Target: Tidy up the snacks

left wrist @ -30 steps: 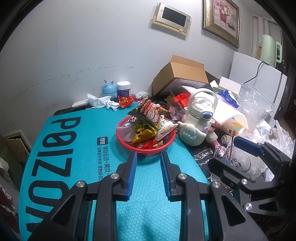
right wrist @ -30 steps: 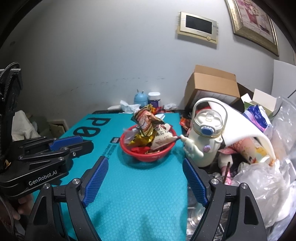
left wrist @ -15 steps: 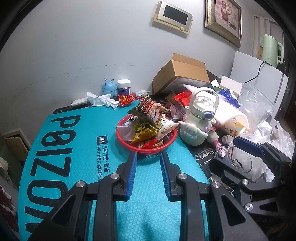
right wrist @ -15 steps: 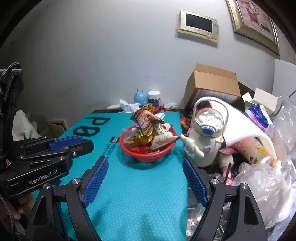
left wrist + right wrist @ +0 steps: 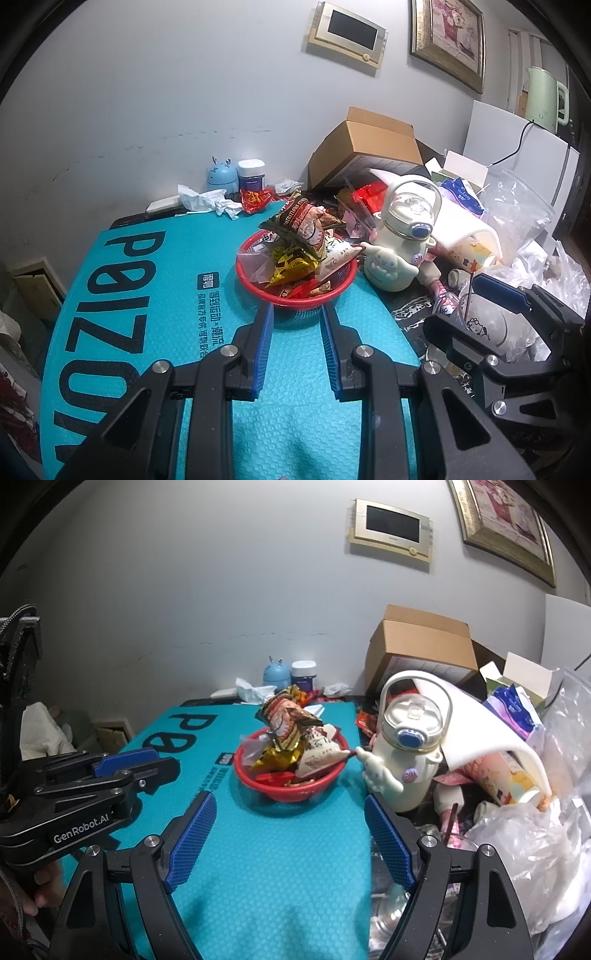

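Snack packets point(image 5: 304, 240) heap a red basket point(image 5: 295, 295) on the bench point(image 5: 147, 295); left gripper point(image 5: 297, 314) closed and empty, right gripper point(image 5: 290, 805) open.

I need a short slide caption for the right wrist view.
Open right gripper faces a red basket heaped with snack packets on a teal mat.

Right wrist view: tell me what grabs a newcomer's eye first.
The round red plastic basket heaped with crinkly snack packets sits mid-table on the teal bubble-textured mat. Just right of it stands a cream cartoon-character water bottle, fronting a cluttered heap topped by a brown cardboard box.
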Available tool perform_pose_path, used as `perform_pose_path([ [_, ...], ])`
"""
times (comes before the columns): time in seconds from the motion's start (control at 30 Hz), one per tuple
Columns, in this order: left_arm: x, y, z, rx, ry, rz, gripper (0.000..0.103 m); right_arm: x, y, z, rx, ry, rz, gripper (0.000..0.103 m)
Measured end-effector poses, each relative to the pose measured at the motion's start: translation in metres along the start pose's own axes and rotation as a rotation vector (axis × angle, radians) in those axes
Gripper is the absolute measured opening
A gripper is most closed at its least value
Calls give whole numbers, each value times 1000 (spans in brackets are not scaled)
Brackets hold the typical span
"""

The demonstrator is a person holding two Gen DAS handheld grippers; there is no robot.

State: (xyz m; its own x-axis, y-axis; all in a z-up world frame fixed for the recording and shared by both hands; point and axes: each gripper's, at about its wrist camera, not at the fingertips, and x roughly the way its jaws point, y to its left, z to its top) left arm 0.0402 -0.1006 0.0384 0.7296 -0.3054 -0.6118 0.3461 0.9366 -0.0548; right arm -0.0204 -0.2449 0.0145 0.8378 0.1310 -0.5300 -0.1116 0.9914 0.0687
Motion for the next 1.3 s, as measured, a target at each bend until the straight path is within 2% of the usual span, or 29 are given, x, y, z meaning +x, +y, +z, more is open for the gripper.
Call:
perform_pose_path([
  [0.93,-1,-2,-1,21,8,-10,25,-1,-1,-2,24,11,-47,83],
  [1.3,0,-4,-2,43,11,11,25,1,-2,-3,26,17,-54,83],
])
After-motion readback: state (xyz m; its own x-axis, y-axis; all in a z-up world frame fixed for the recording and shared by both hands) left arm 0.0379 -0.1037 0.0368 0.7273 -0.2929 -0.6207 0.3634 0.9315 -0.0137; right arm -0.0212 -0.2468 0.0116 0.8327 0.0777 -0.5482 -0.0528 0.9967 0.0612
